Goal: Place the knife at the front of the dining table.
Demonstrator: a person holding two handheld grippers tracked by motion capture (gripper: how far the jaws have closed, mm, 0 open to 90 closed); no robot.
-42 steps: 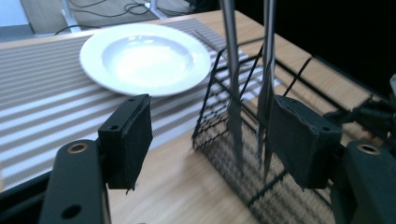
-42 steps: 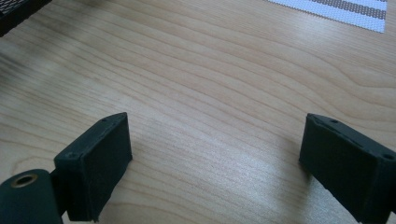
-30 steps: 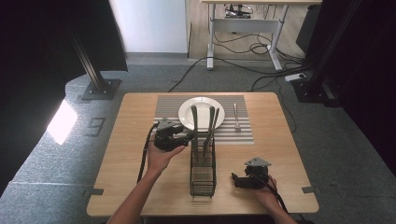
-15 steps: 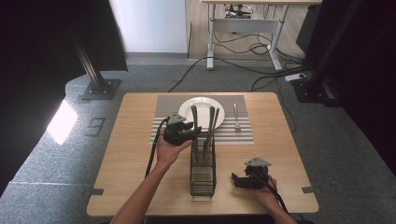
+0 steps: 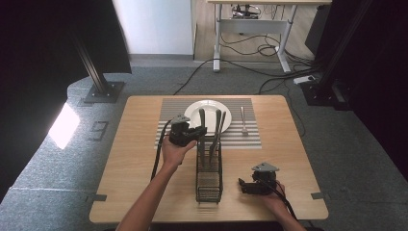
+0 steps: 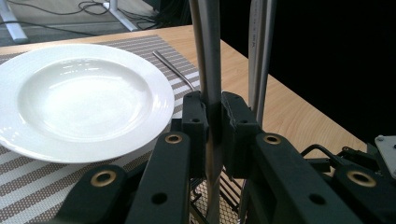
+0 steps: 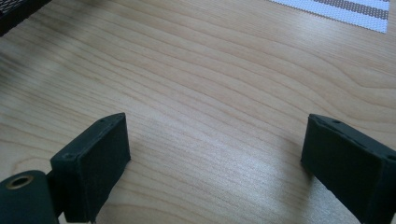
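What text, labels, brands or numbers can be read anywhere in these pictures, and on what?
None can be read with certainty.
A pale mark on the grey floor mat, left of the light wooden table, looks like "9" or "6"; too blurred to confirm.
The round white plate, striped placemat, black wire cutlery rack and both grippers carry no visible lettering.

White plate [image 5: 208, 111]; grey-and-white striped mat [image 5: 250, 135]; black wire rack [image 5: 209, 179]; pale wood table [image 5: 130, 159]
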